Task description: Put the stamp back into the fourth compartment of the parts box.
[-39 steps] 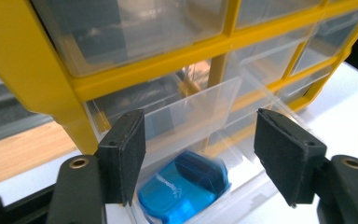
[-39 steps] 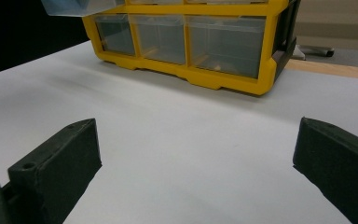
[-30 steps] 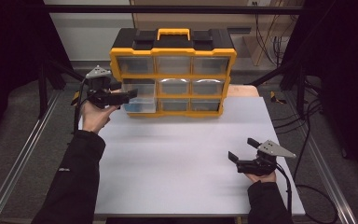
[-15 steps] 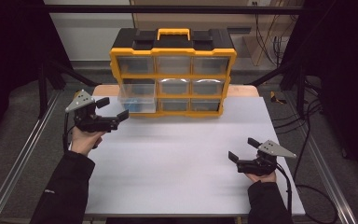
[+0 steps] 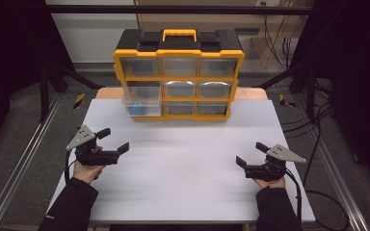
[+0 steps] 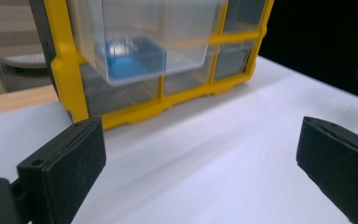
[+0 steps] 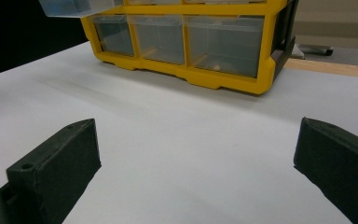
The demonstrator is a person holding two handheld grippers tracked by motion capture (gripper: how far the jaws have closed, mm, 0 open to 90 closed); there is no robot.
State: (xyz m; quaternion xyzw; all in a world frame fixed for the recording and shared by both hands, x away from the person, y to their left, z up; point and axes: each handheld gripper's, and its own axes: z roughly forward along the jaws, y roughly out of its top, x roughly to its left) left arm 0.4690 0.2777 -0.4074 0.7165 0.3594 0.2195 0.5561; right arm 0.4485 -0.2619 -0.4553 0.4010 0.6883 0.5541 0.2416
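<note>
left gripper (image 5: 114, 140): fingers (image 6: 63, 163) wide apart, just been opening, nothing between them, touching nothing. Sits low over the near-left part of the counter (image 5: 188, 168), well apart from the cabinet.
right gripper (image 5: 251, 154): fingers (image 7: 56, 163) wide apart, nothing between them. Low over the near-right part of the counter.
hands: left hand (image 5: 84, 169) and right hand (image 5: 270, 182) each grip a gripper body from below; dark sleeves come in from the bottom edge.
fingers, build: flat black blocks, matte, square-edged, a small hole near the tip face of one in each gripper view.
drawer (image 5: 142, 98): clear plastic, boxy, pulled out of the cabinet's left column, middle row. Sticks out toward the near side, over the counter.
block (image 6: 130, 58): blue, in the open drawer, seen through its clear wall. Exact shape is blurred.
cabinet (image 5: 179, 72): yellow frame, black top, yellow carry handle, three-by-three grid of clear drawers. Stands at the far middle of the counter, front facing the person. The other eight drawers are flush.
counter: white, smooth, matte. A wooden edge shows behind the cabinet.
around: metal rails along both sides of the counter, dark frame struts left and right, cables on the floor at right.
in the way: bare counter lies between both grippers and the cabinet front.
</note>
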